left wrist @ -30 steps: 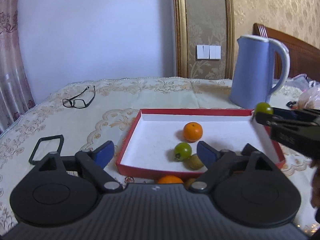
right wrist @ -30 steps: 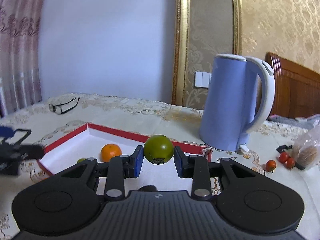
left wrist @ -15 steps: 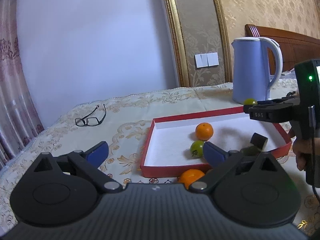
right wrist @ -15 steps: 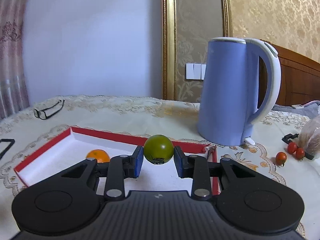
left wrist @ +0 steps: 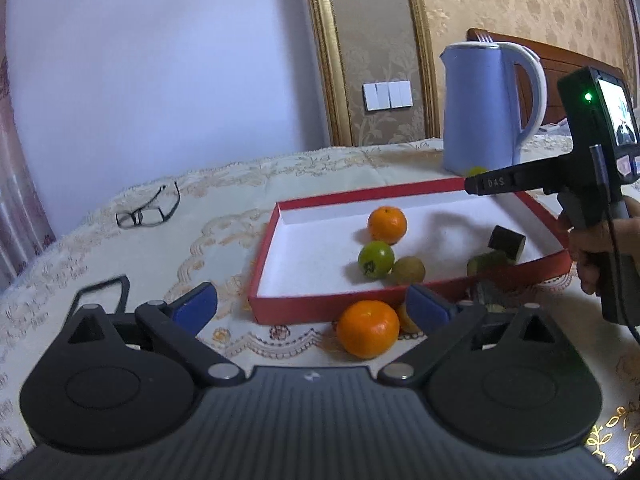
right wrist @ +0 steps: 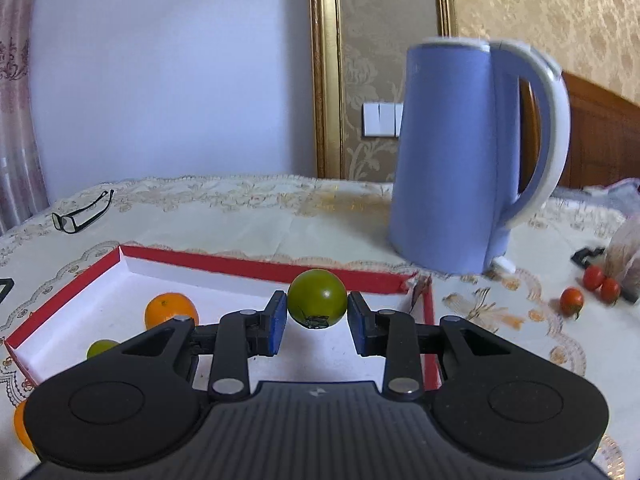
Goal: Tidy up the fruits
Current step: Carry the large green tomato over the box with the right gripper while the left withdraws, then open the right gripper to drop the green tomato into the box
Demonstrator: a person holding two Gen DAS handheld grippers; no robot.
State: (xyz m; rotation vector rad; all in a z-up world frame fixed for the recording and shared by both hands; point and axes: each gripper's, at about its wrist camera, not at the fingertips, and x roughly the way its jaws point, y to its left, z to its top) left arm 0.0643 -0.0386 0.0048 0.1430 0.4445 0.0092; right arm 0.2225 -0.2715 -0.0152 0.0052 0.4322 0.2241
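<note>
**Green Fruit Gripped Over a Red-Rimmed Box**

While the left tongs point(left wrist: 312, 308) gape wide with nothing between their blue pads, the right tongs point(right wrist: 316, 320) are closed on a smooth, glossy round green fruit point(right wrist: 317, 298) with a dark stem scar on its underside, held above the far part of the box point(right wrist: 248, 266). That box is a shallow cardboard rectangle, red outside and matte white inside. Lying in it are a dimpled orange point(left wrist: 387, 225), a second green fruit point(left wrist: 375, 259) bearing a small sticker too small to read, and a dull brownish round fruit point(left wrist: 408, 270) touching it. Another orange point(left wrist: 368, 334) sits on the counter point(left wrist: 224, 200) just outside the box's near wall. An embroidered cream cloth with scalloped patterns covers the counter. A lavender plastic kettle point(right wrist: 452, 160) with a white handle stands behind the box; black-framed glasses point(left wrist: 147, 213) lie well apart to the left. Small red tomatoes point(right wrist: 571, 301) lie beside a clear bag. White lettering "DAS" marks the right tool's black arm point(left wrist: 492, 182).
</note>
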